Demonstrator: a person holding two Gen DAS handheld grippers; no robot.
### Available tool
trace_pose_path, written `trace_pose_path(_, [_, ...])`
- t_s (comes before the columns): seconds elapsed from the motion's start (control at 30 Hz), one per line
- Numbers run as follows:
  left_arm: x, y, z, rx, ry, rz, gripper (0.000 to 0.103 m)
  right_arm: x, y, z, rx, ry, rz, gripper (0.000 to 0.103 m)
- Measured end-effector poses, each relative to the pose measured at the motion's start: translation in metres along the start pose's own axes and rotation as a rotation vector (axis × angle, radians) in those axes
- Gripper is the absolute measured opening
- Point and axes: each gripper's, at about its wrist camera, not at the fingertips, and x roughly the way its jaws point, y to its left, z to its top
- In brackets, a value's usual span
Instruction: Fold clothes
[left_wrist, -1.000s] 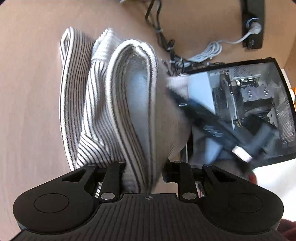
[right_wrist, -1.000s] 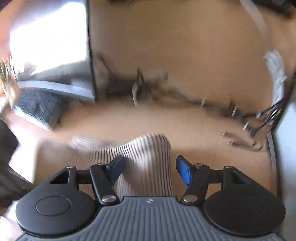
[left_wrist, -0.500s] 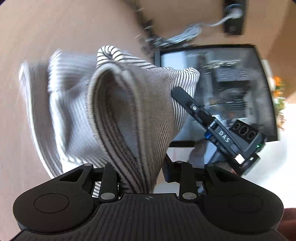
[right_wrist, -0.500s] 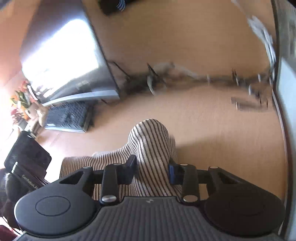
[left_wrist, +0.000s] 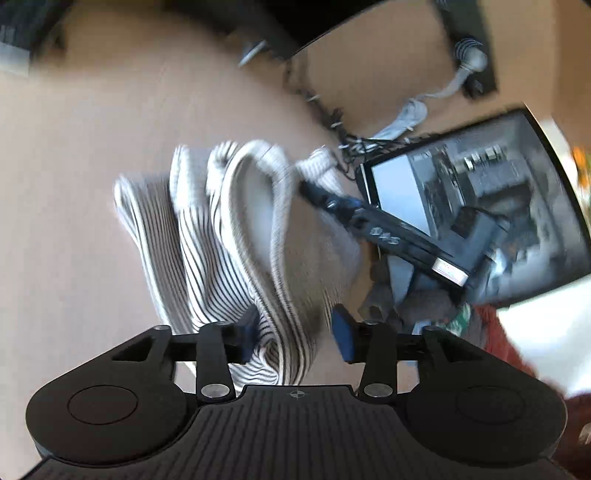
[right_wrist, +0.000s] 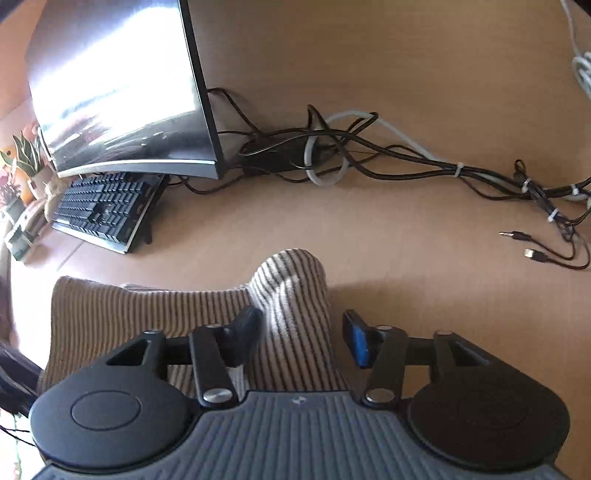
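Striped garment (right_wrist: 155, 314) lies bunched on the surface (right_wrist: 406, 229) near the monitor (right_wrist: 122, 92); left gripper (left_wrist: 295, 338) and right gripper (right_wrist: 304, 338) both spread apart around its folds.

Since half a second ago, the jaws of the left gripper (left_wrist: 293, 338) have been parted, and the striped garment (left_wrist: 236, 240) that was clamped between them now lies loose in the gap, its folds spread toward 11 o'clock. The jaws of the right gripper (right_wrist: 303, 338) have likewise been opened, so that the garment's bunched corner is touched only by the finger at 9 o'clock and stands clear of the blue-padded one at 3 o'clock.
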Motion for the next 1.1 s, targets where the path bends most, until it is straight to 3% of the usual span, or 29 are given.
trace_pose_path(0.1, [-0.031,-0.024,0.009,0.193,-0.048,0.085,0.06,0.0,0.004,-0.001,-0.013,-0.009,-0.035,0.066])
trace_pose_path(0.17, [-0.039,-0.041,0.023,0.292,-0.068,0.072,0.088,0.0,0.006,-0.002,-0.022,-0.015,-0.059,0.067])
trace_pose_path(0.2, [-0.04,-0.049,0.031,0.333,-0.075,0.054,0.094,-0.002,0.008,-0.002,-0.022,-0.014,-0.065,0.068])
trace_pose_path(0.27, [-0.024,-0.068,0.043,0.414,-0.058,0.052,0.097,-0.006,0.013,-0.002,-0.022,-0.01,-0.078,0.068])
trace_pose_path(0.33, [0.007,-0.077,0.052,0.484,-0.001,0.118,0.096,-0.009,0.017,-0.001,-0.017,-0.004,-0.095,0.068])
trace_pose_path(0.4, [0.037,-0.072,0.061,0.517,0.057,0.188,0.089,-0.017,0.02,0.0,0.001,0.001,-0.109,0.068])
trace_pose_path(0.47, [0.054,-0.056,0.063,0.522,0.087,0.262,0.081,-0.033,0.022,0.0,0.032,0.0,-0.114,0.075])
trace_pose_path(0.53, [0.064,-0.043,0.066,0.501,0.096,0.29,0.085,-0.056,0.022,-0.006,0.092,-0.002,-0.12,0.087])
trace_pose_path(0.6, [0.064,-0.032,0.066,0.459,0.096,0.266,0.084,-0.074,0.017,-0.021,0.204,0.023,-0.072,0.097])
trace_pose_path(0.7, [0.061,-0.024,0.062,0.43,0.1,0.233,0.082,-0.084,0.005,-0.053,0.445,0.097,0.062,0.096])
trace_pose_path(0.73, [0.06,-0.021,0.062,0.413,0.103,0.219,0.081,-0.08,0.0,-0.063,0.527,0.123,0.11,0.095])
trace_pose_path(0.77, [0.058,-0.018,0.061,0.394,0.106,0.206,0.08,-0.072,-0.004,-0.073,0.614,0.15,0.159,0.084])
trace_pose_path(0.8, [0.055,-0.014,0.06,0.374,0.109,0.193,0.078,-0.064,-0.007,-0.081,0.676,0.171,0.188,0.065])
trace_pose_path(0.83, [0.053,-0.013,0.058,0.358,0.112,0.186,0.076,-0.055,-0.011,-0.085,0.724,0.192,0.197,0.057])
trace_pose_path(0.93, [0.046,-0.013,0.046,0.336,0.128,0.183,0.075,-0.044,-0.02,-0.08,0.749,0.189,0.181,0.055])
trace_pose_path(1.1, [0.061,-0.024,0.015,0.236,0.178,0.086,0.073,-0.042,-0.029,-0.038,0.542,0.117,0.026,0.056])
